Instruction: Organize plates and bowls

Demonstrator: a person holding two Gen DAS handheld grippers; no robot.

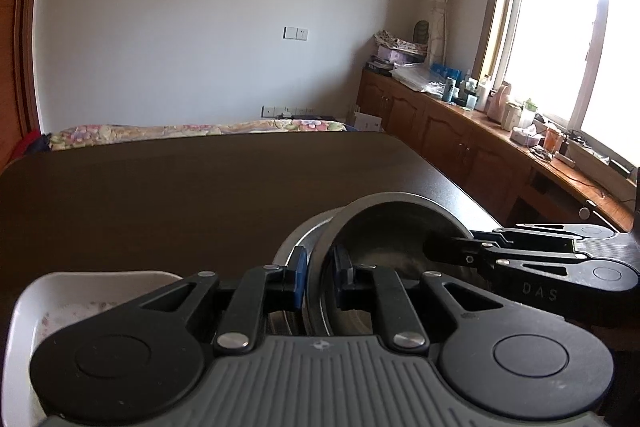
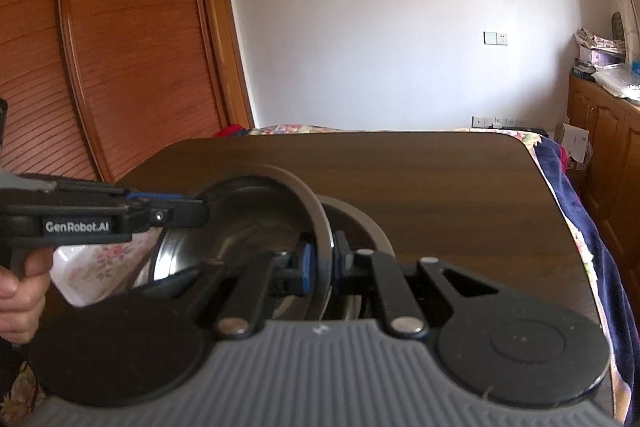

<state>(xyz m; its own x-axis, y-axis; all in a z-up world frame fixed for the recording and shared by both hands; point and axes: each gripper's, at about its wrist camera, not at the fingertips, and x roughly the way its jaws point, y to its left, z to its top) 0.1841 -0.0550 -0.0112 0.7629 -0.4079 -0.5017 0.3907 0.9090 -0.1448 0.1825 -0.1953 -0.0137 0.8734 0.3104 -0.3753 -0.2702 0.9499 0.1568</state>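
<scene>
The dark wooden table (image 1: 160, 195) fills the lower middle of both wrist views and carries all the tableware near its front edge.

A wide steel plate (image 1: 298, 241) lies flat on the table. A steel bowl (image 1: 384, 231) sits over this plate, tilted so that its opening faces partly sideways; its rim is raised on one side. In the right wrist view the same steel bowl (image 2: 256, 215) tips toward the left, with the steel plate (image 2: 360, 219) showing behind and below it.

A white dish (image 1: 60, 299) with a floral pattern stands on the table just beside the steel pieces, on the left gripper's side.

The left gripper (image 1: 320, 279) is clamped narrowly on the bowl's rim, one blue pad on each face of the wall. The right gripper (image 2: 320, 263) is clamped on the opposite part of the same rim in the same manner. Each gripper appears in the other's view, entering from the side and reaching the bowl.
</scene>
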